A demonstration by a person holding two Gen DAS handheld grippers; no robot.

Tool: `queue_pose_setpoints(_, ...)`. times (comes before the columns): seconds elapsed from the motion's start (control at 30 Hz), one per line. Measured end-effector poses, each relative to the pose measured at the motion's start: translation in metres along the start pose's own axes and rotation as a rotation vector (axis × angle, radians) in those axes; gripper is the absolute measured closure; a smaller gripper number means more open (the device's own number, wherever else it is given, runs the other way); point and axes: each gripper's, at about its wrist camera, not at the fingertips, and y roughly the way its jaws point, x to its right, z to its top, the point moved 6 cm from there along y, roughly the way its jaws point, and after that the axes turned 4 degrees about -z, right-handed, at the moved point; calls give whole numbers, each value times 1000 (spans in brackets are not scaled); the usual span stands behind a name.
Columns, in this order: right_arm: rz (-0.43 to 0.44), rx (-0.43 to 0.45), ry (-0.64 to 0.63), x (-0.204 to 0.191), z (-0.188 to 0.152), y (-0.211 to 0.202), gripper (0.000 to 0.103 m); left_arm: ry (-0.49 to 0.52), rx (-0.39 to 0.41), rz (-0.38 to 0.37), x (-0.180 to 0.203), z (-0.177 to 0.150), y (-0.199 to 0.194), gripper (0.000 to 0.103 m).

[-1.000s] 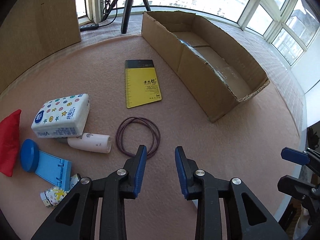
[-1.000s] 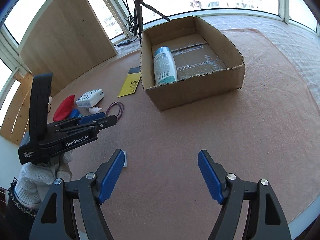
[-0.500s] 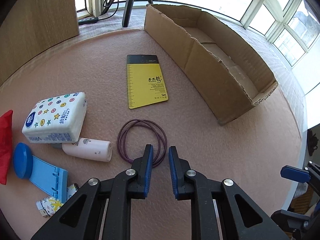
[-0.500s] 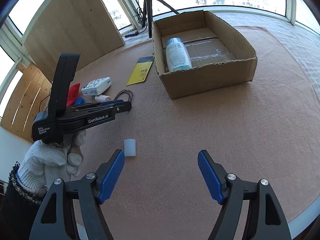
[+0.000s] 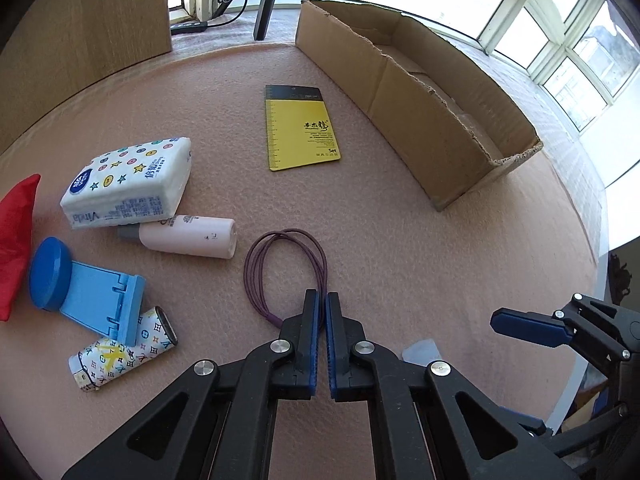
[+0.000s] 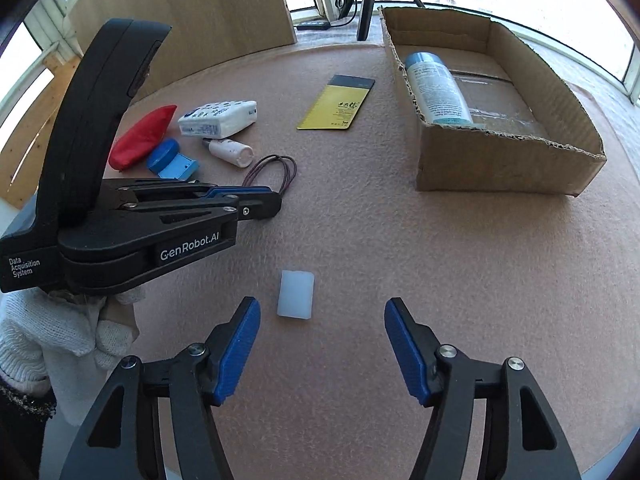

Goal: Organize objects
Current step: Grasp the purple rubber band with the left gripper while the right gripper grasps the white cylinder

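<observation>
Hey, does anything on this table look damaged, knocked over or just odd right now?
The cardboard box has a ragged, torn top edge on its near wall. The tissue pack sits tilted, propped on the pink bottle lying on its side. Nothing looks spilled.

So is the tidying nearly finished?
Barely begun. Only the bottle lies in the box. The left gripper is shut on the purple cord; the right gripper is closing over the white block. The notepad, tissues and other things remain out.
</observation>
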Motion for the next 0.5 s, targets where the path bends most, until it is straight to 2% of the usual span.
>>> queue_pose_setpoints(0.13, -4, -16, -7, 0, 0, 7, 51, -9, 5, -1, 1, -19, -9, 100)
queue_pose_setpoints(0.37, -28, -27, -46, -8, -3, 15, 53, -78, 23, -36, 6, -54, -24, 100)
queue_pose_setpoints(0.5, -42, -30, -66, -11, -4, 18, 57, -59, 21, -20, 13, -67, -30, 100)
